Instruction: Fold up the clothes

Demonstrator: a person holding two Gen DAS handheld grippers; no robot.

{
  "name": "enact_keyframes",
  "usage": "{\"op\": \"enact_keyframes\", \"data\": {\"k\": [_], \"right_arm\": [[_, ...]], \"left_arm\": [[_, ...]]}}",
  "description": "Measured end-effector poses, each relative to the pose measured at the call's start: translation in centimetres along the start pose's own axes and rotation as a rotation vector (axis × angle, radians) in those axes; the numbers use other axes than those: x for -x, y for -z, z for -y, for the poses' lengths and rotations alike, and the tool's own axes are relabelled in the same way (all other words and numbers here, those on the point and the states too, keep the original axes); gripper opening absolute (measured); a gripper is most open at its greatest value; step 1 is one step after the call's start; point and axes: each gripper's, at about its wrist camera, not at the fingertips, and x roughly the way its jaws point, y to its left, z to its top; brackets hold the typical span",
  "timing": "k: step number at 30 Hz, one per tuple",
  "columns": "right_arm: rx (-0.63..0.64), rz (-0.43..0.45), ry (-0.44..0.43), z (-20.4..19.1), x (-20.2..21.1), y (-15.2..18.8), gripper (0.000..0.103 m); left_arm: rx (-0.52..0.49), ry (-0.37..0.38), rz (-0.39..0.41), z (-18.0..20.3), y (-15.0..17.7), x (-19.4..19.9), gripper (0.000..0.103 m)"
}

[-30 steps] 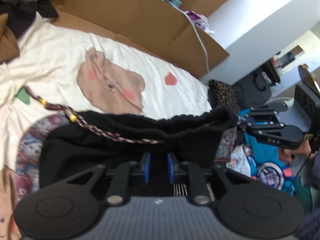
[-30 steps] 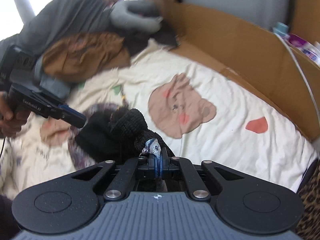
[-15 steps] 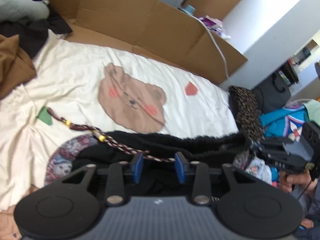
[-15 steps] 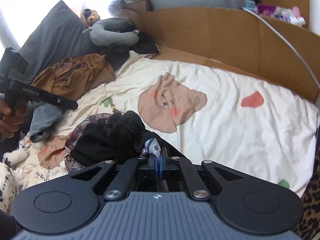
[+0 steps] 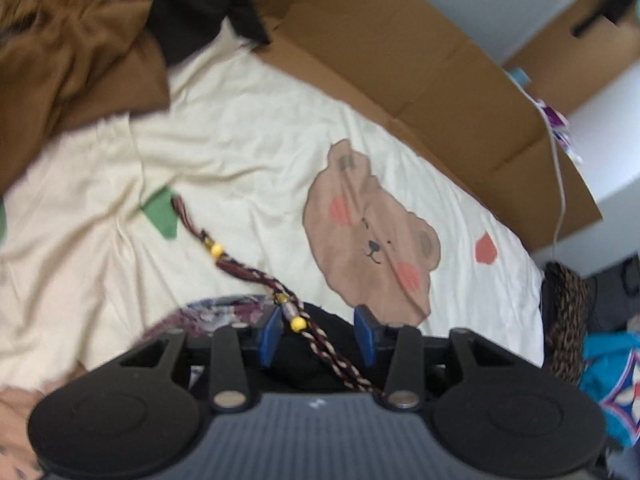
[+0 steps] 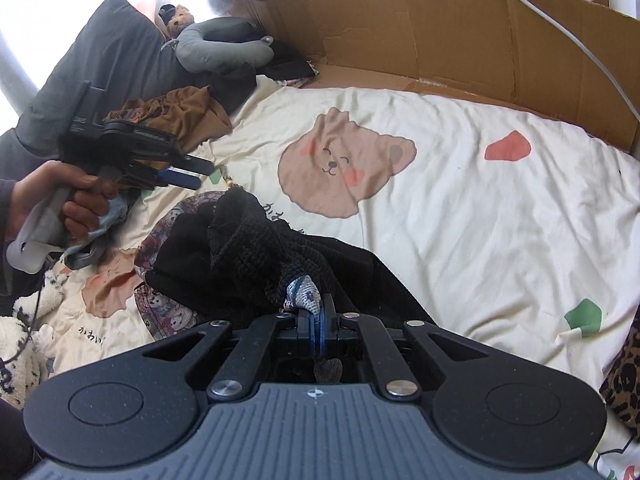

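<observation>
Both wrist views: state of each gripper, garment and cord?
Left gripper: fingers opening, nothing pinched; braided cord and black fabric lie between them.
Right gripper: shut on black knitted garment.
Black knitted garment: bunched on the cream bear-print bedsheet, one edge lifted.
Braided maroon cord with yellow beads: slack across the sheet.
Brown garment: crumpled, unfolded.
</observation>
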Motion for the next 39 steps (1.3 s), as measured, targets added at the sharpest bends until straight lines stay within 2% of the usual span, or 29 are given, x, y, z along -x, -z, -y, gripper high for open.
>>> {"op": "enact_keyframes", "data": {"k": [6,11,16,21,24,28,29,30,33,39], "right_arm": [[-0.009,-0.009,-0.001,0.2,0.0,0.3,0.000],[-0.014,-0.013,-0.004,0.3,-0.2,0.6,0.000],[-0.015,-0.018,-0.008,0.3,-0.3,0.9,0.000],[-0.016,-0.019,-0.014,0.2,-0.4,1.1,0.000],[-0.014,-0.020,-0.014,0.1,-0.4,1.1,0.000],[-0.015,-0.024,-0.008,0.2,-0.3,1.1,0.000],[-0.016,-0.025,-0.006,0.2,-0.3,1.1,0.000],[-0.020,-0.026,-0.004,0.3,-0.3,1.1,0.000],[-0.027,-0.031,0.001,0.4,-0.2,1.2,0.000],[-0.016,-0.039,0.014,0.0,-0.2,1.3,0.000]], "left_arm": [[0.097,-0.017,-0.028,-0.3,0.0,-2.8,0.042],[0.138,-0.080,-0.088,0.0,0.0,-4.8,0.044],[0.270,-0.141,-0.082,-1.1,-0.5,-5.7,0.044],[0.252,-0.188,-0.090,-0.8,-0.5,-6.7,0.043],[0.269,-0.215,-0.091,-1.0,-0.4,-6.9,0.039],[0.265,-0.257,-0.095,-0.9,-0.4,-6.6,0.019],[0.262,-0.258,-0.096,-0.9,-0.4,-6.3,0.012],[0.259,-0.258,-0.097,-0.9,-0.5,-6.0,0.010],[0.245,-0.241,-0.112,-0.7,-0.4,-5.1,0.010],[0.262,-0.168,-0.096,-0.3,0.6,-2.0,0.010]]}}
